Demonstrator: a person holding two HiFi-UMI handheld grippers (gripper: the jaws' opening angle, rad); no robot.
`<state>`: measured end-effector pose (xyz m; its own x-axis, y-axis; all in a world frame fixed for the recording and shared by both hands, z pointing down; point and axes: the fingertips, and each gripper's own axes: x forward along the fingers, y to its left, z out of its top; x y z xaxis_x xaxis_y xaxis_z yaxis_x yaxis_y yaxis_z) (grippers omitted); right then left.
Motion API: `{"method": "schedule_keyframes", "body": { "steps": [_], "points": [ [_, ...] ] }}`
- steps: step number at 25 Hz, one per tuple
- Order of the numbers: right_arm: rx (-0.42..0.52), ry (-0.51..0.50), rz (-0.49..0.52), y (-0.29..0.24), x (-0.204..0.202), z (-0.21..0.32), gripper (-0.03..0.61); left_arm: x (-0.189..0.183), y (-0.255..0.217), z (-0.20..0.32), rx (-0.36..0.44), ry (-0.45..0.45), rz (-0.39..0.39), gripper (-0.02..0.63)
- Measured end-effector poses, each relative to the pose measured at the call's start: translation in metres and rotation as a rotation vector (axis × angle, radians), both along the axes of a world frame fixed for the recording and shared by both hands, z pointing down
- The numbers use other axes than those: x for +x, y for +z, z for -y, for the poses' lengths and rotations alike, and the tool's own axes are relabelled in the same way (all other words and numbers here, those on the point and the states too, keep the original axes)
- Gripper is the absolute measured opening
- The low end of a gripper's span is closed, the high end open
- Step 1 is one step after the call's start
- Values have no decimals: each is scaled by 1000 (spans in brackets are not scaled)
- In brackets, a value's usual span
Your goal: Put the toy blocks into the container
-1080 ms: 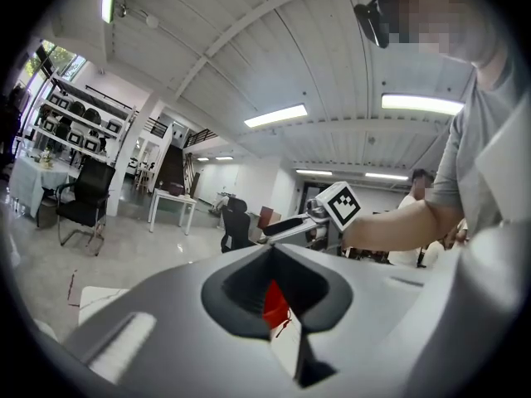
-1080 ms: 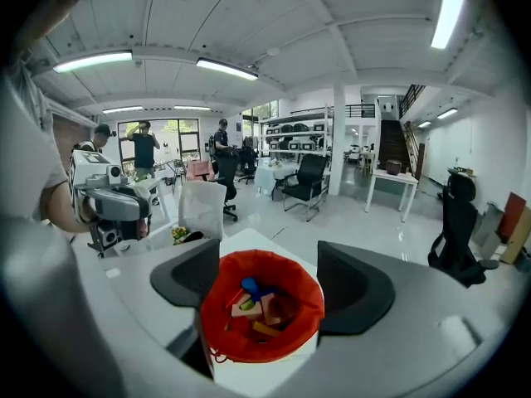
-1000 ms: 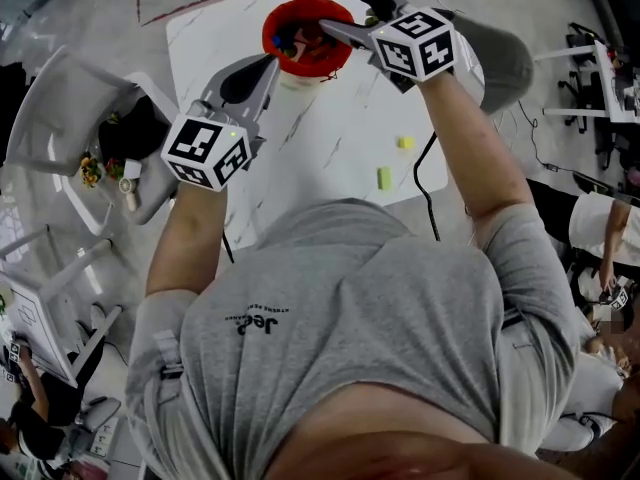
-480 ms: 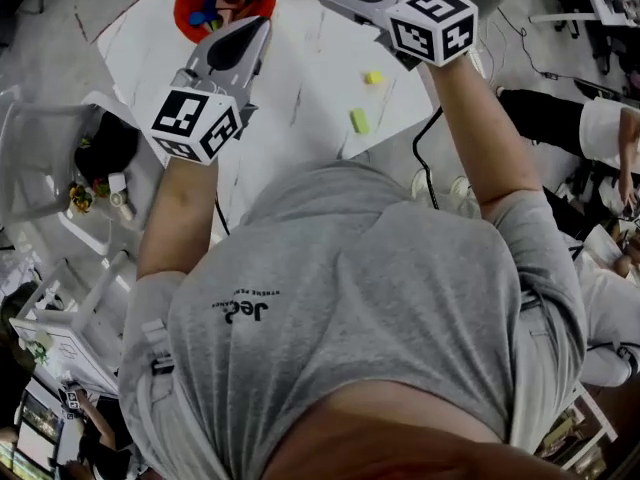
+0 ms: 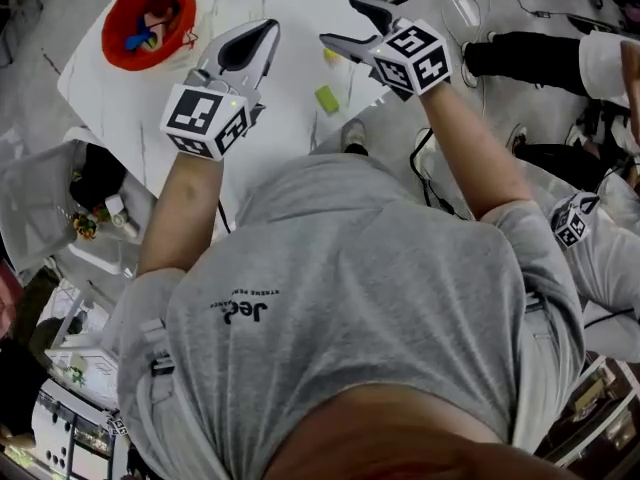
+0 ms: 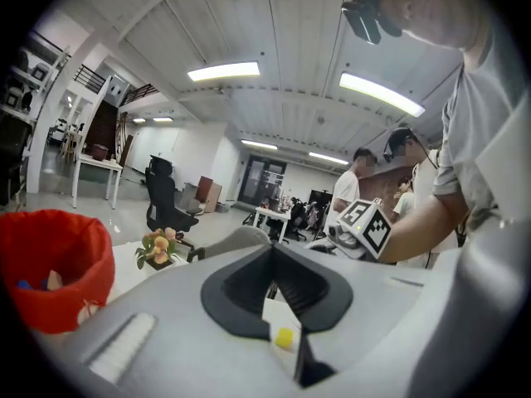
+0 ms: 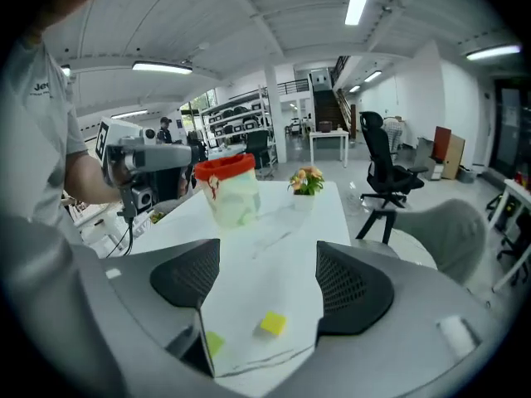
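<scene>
Head view: left gripper and right gripper hung over table. Red container sat far left, blocks inside. Yellow block and green block lay near right gripper.
Left gripper view: jaws pressed together, empty.
Right gripper view: jaws spread wide, empty; yellow block on table beyond gap.

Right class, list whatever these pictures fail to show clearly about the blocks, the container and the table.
- The blocks in the container: head view, too small to count.
- The yellow block: head view, partly behind the right tongs.
- The green block: right gripper view, cut off by a tong pad.
- The table, near corner: head view, hidden by the person's torso.
</scene>
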<state>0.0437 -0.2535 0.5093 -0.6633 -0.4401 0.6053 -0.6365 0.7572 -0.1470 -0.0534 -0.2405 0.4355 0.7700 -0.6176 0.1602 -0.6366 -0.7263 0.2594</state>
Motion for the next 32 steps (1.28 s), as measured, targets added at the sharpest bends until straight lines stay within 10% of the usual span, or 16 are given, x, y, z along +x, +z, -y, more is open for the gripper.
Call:
{"method": "schedule_keyframes", "body": {
  "steps": [17,19,32],
  "points": [
    [-187,108,-217,161,25,-32,341,31,54,-10,-77,-5,43,58],
    [-177,121,-248,166,25,-30,149,27,54,-12,-79,-10,42,58],
    [57,-6,-84,12,-53,23,147,-44,-2,-5,6,-106,-14,58]
  ]
}}
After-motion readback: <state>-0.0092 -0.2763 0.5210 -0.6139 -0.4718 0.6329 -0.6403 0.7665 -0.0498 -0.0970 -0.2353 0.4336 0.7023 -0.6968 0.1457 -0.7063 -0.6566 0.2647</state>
